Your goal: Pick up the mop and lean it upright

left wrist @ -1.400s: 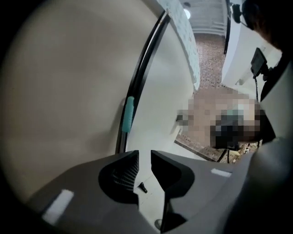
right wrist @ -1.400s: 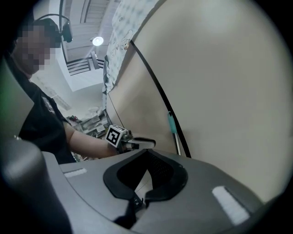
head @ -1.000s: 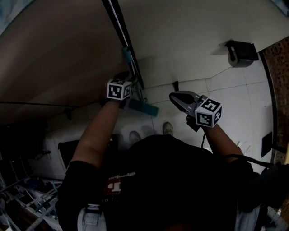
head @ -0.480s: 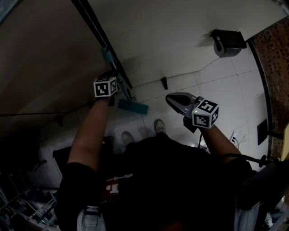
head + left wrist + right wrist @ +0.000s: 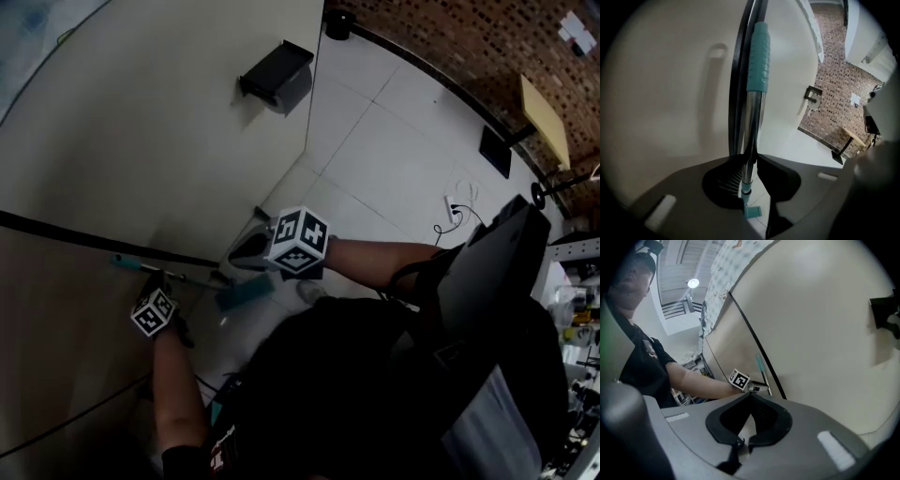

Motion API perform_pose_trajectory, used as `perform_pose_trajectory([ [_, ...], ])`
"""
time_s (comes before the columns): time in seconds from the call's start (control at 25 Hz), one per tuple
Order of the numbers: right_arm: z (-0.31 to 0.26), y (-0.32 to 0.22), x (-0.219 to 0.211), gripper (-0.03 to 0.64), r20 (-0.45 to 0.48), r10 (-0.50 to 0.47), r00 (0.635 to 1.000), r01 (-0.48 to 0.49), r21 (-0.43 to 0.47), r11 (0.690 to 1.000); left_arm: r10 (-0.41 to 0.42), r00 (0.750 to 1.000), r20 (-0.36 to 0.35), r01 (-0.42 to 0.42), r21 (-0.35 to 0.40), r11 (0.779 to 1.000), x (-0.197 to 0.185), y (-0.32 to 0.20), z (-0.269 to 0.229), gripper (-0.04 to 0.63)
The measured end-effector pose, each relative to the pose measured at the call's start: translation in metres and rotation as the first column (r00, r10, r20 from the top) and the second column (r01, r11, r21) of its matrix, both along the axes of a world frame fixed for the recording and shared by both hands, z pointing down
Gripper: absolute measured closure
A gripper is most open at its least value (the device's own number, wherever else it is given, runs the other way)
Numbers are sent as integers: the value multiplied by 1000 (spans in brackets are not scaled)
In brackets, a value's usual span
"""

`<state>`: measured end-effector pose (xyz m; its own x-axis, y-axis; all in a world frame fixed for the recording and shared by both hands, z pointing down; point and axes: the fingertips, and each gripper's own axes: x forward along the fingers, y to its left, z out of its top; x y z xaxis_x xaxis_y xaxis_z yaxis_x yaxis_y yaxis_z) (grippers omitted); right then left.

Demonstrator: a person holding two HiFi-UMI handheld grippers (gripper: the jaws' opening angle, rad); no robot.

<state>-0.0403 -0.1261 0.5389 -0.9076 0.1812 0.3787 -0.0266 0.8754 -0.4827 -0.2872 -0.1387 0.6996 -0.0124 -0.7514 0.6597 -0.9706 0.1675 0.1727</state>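
Jaws of left gripper [image 5: 749, 164], just closing, pinch mop handle [image 5: 752, 122], arm [image 5: 173, 394] stretched forward; right gripper [image 5: 750, 397] jaws pressed together, empty.

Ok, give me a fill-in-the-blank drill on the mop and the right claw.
1. The mop has a ___ grip at the top of its metal shaft.
2. That shaft runs alongside a ___ strip on the wall.
3. The right claw is ___, with nothing between its jaws.
Missing words: teal; black; shut.
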Motion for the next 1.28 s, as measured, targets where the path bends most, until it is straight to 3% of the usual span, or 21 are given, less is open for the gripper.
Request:
perform_pose_trajectory([
  [0.28, -13, 3, -10, 603, 21, -11, 1000, 10, 17, 1000, 44, 999, -15, -44, -7, 999, 10, 19, -6, 509],
  [0.48, -19, 8, -11, 603, 42, -41, 998, 40, 27, 999, 106, 994, 23, -106, -21, 994, 35, 45, -18, 511],
  [0.64, -1, -43, -20, 603, 52, -30, 998, 28, 39, 999, 181, 982, 53, -183, 27, 983, 45, 4, -25, 511],
  [0.84, -52, 6, -23, 603, 99, -43, 994, 38, 54, 998, 227, 967, 119, -240, 111, 964, 60, 63, -145, 511],
  [1.28, -98, 3, -64, 603, 181, -105, 978, 82, 133, 988, 210, 959, 189, -263, 323, 909, 36, 62, -325, 511],
])
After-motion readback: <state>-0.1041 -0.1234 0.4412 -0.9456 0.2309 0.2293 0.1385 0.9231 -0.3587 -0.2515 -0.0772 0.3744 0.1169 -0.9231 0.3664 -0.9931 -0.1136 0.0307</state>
